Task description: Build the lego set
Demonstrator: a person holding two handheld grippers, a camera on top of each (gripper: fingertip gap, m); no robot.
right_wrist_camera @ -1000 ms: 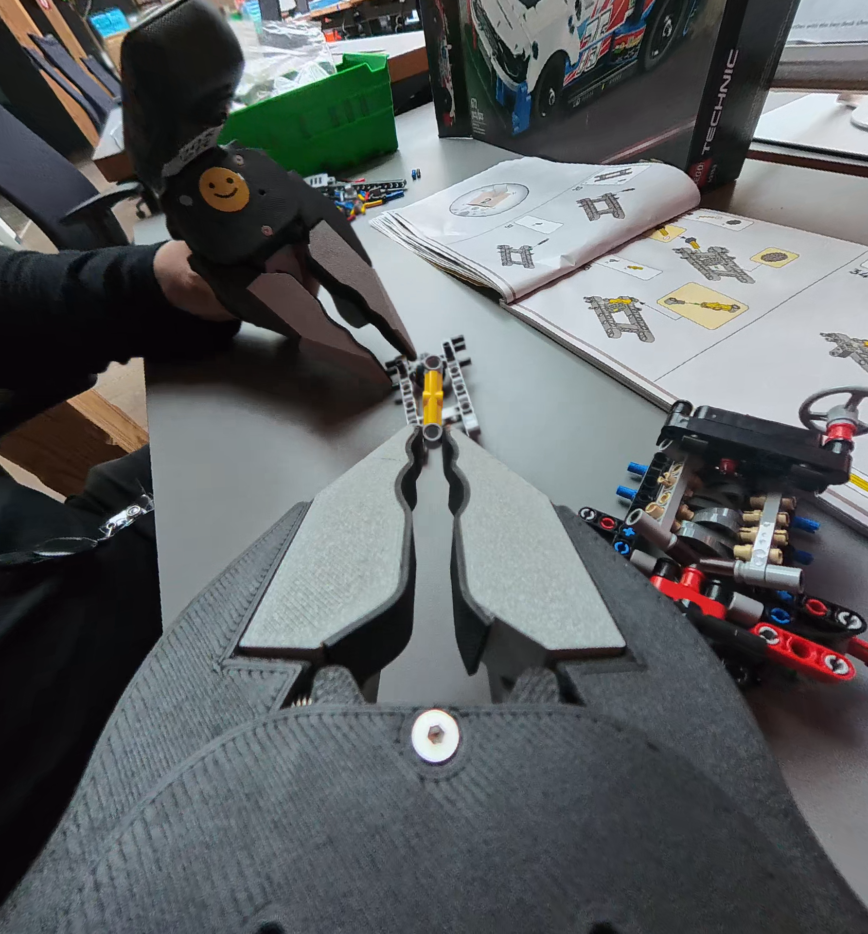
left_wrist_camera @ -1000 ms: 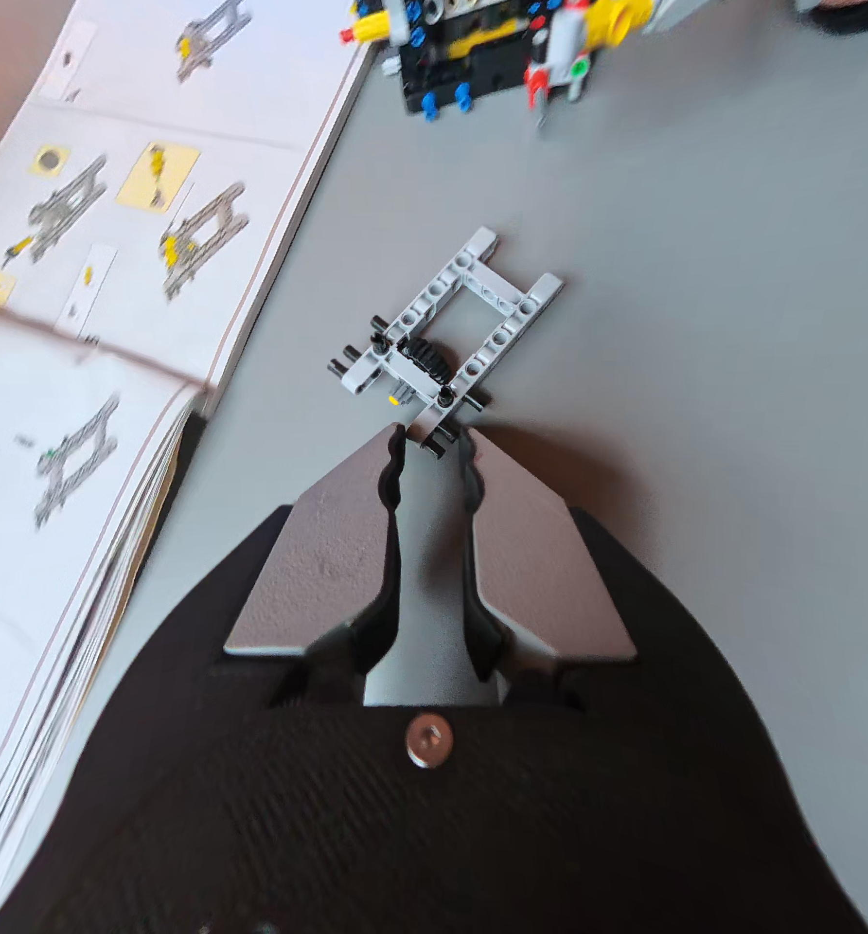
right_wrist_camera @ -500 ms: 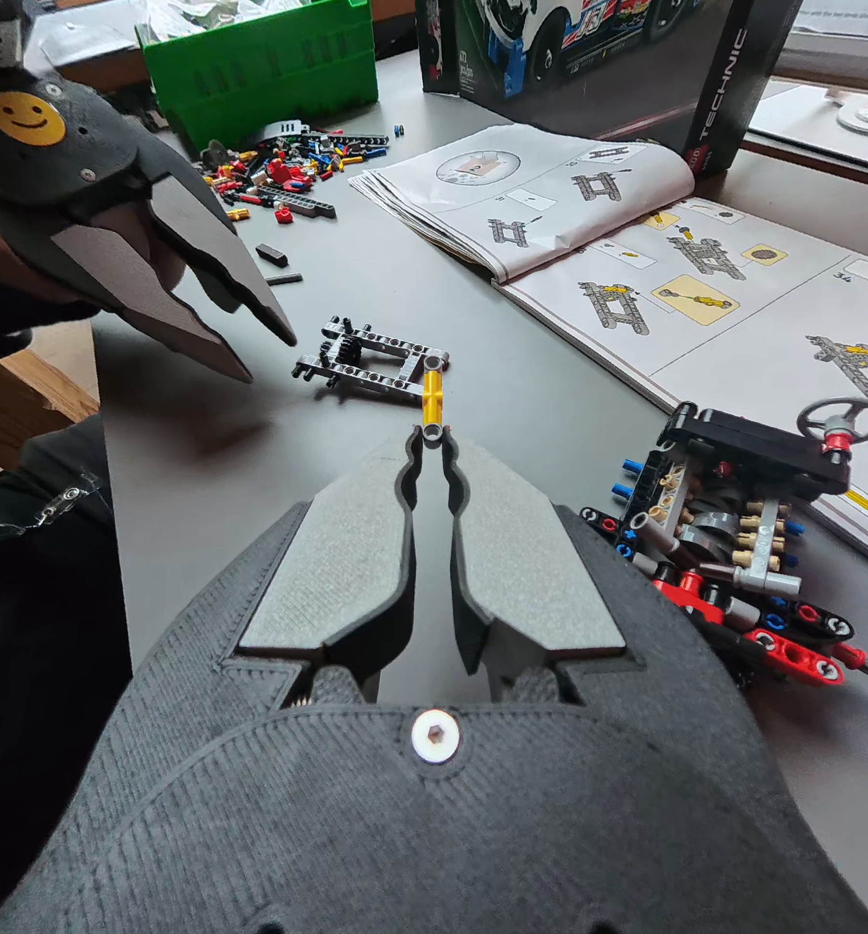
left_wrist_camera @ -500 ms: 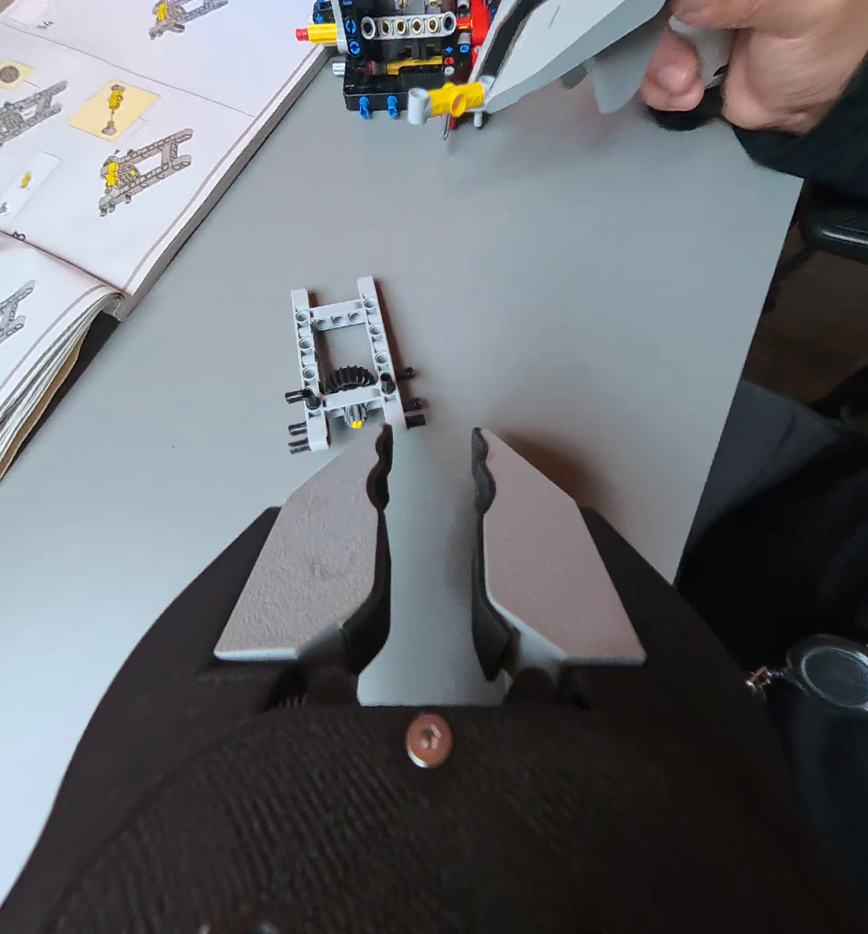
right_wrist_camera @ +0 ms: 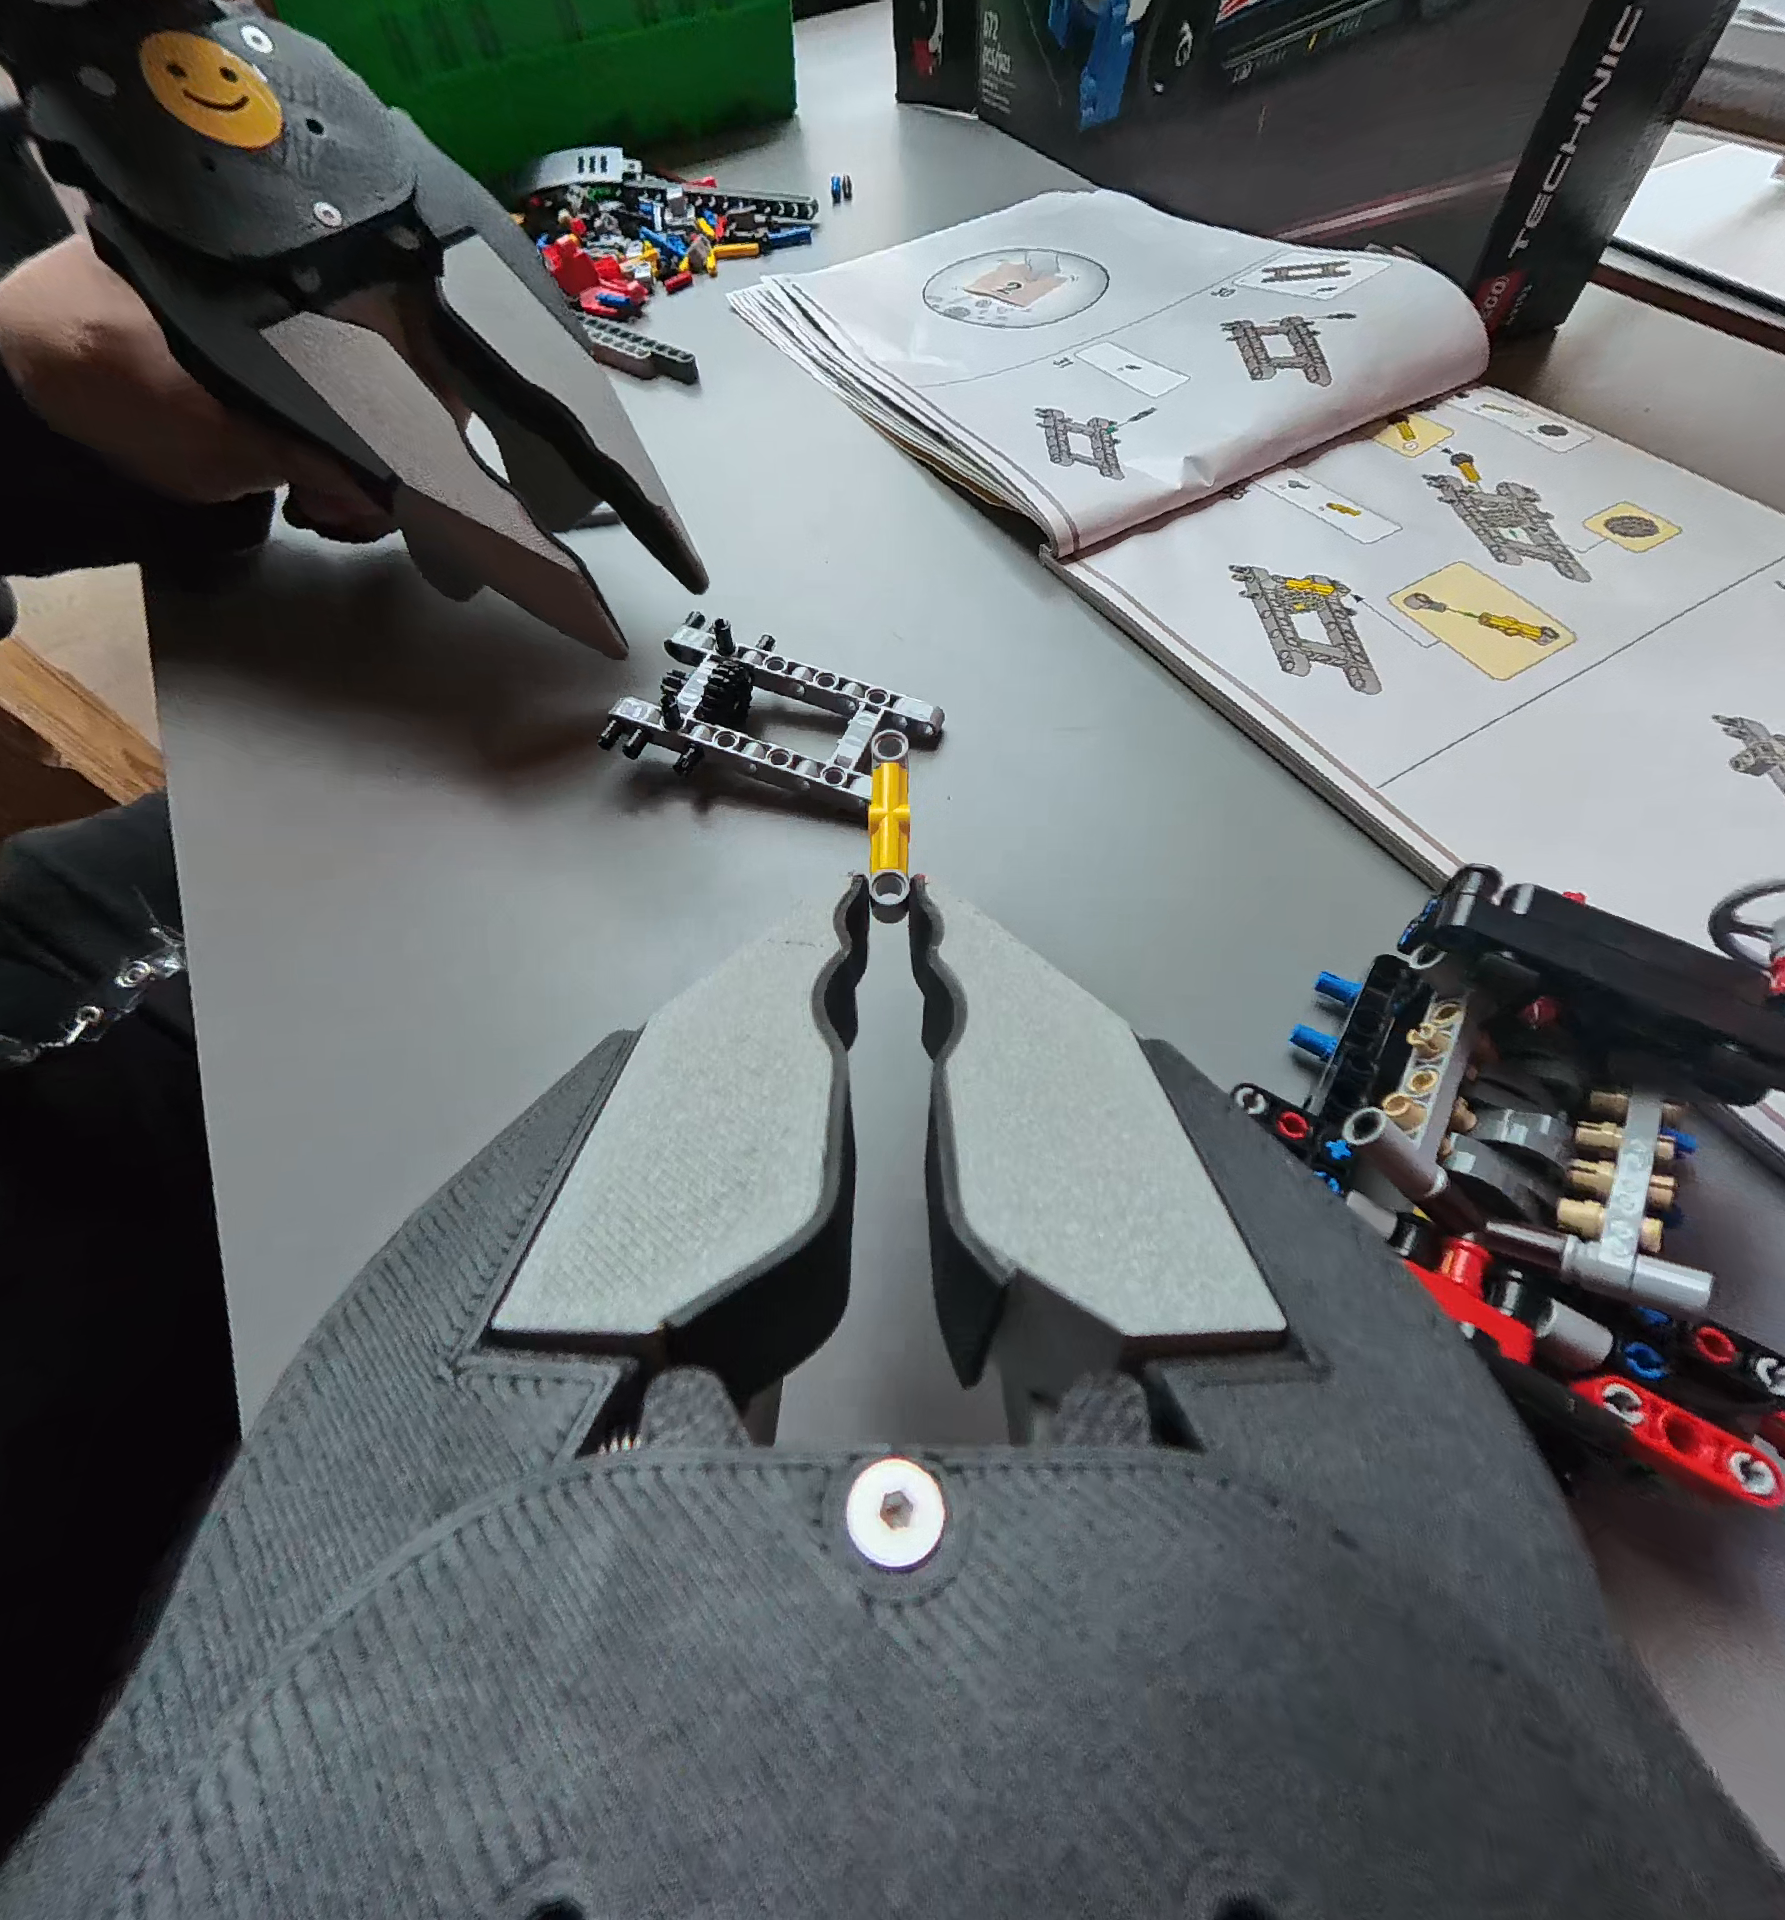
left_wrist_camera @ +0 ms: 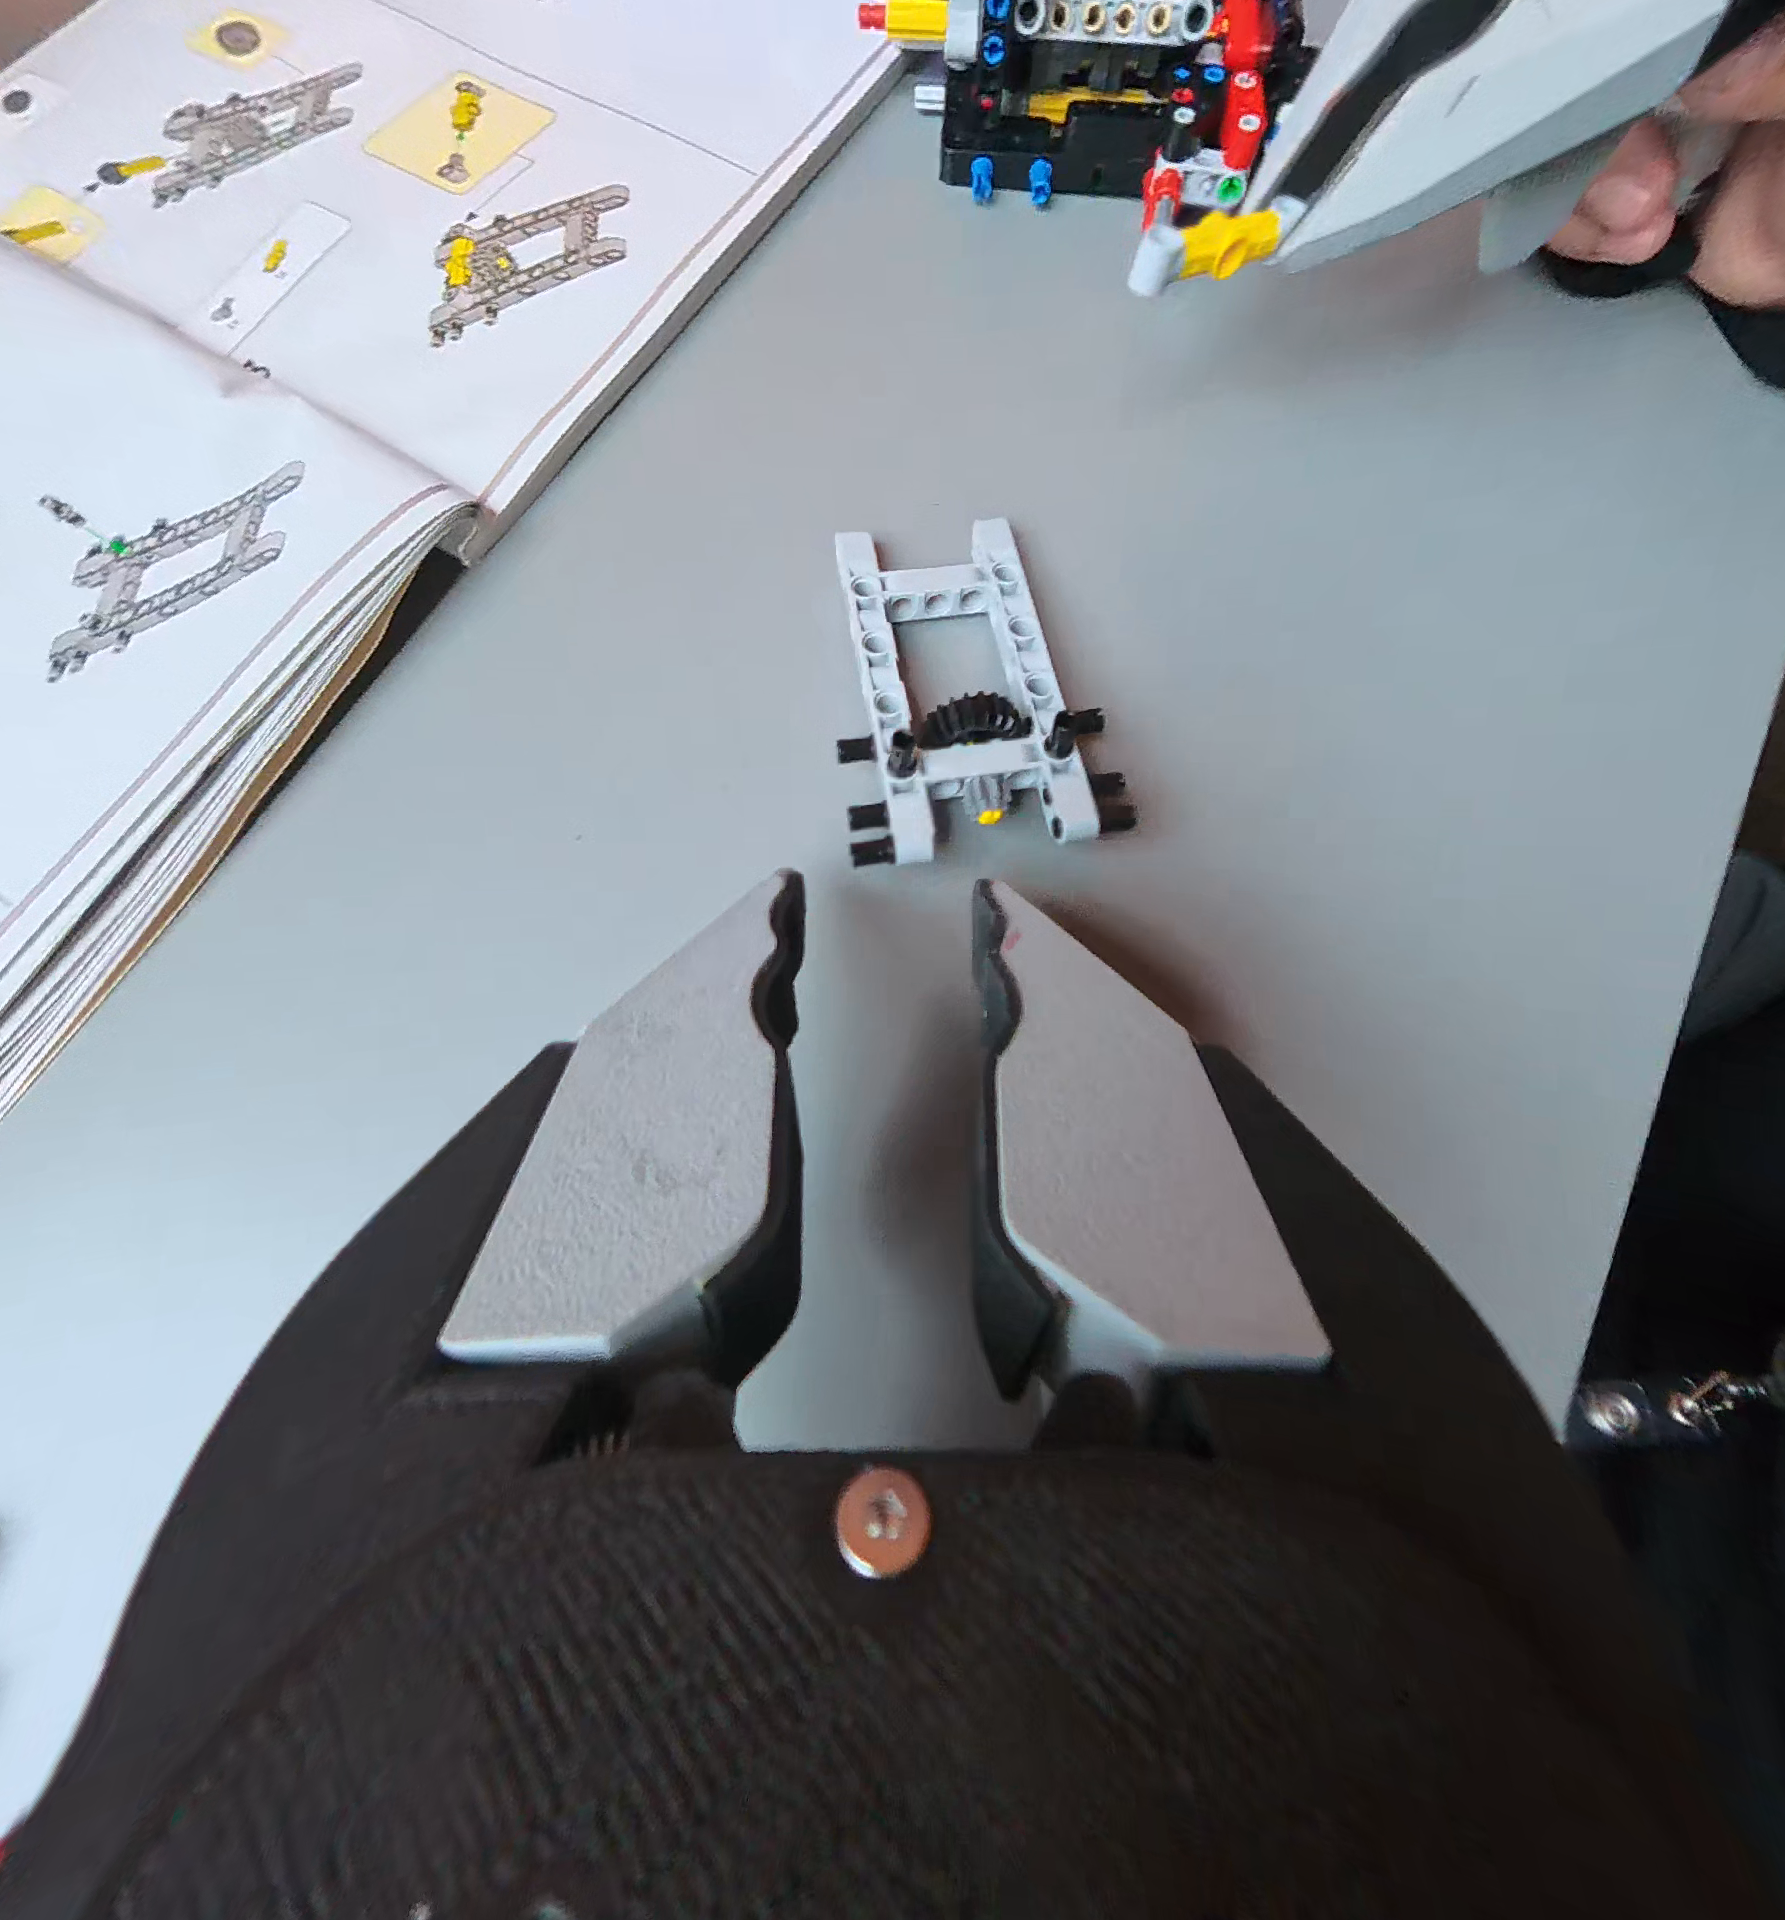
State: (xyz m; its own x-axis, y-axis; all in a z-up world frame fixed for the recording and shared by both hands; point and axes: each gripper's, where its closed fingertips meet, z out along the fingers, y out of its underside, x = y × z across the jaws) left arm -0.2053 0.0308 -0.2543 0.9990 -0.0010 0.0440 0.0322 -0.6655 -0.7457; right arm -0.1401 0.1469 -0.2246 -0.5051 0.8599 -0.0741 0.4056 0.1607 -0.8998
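Observation:
A light grey ladder-shaped frame (left_wrist_camera: 971, 691) with a black gear and black pins lies flat on the grey table (left_wrist_camera: 1283, 540). My left gripper (left_wrist_camera: 888, 899) is open and empty, just short of the frame's pin end. My right gripper (right_wrist_camera: 889, 896) is shut on a yellow axle piece with grey ends (right_wrist_camera: 888, 816), held above the table near the frame's far end (right_wrist_camera: 784, 717). In the left wrist view the right gripper (left_wrist_camera: 1272, 223) and yellow piece (left_wrist_camera: 1215, 247) hang at the upper right. In the right wrist view the left gripper (right_wrist_camera: 659, 613) hovers by the frame.
An open instruction booklet (left_wrist_camera: 244, 343) lies left of the frame. A partly built black, red and grey assembly (right_wrist_camera: 1584, 1164) stands at the right. Loose parts (right_wrist_camera: 649, 244), a green bin (right_wrist_camera: 597, 62) and the set's box (right_wrist_camera: 1335, 114) sit at the back. The table edge (left_wrist_camera: 1698, 1039) is close. Left tips to right tips: about 15 centimeters.
My left gripper let go of the frame, opened and drew back from it. The frame lies free and has turned. My right gripper lifted back with the yellow piece, away from the frame.

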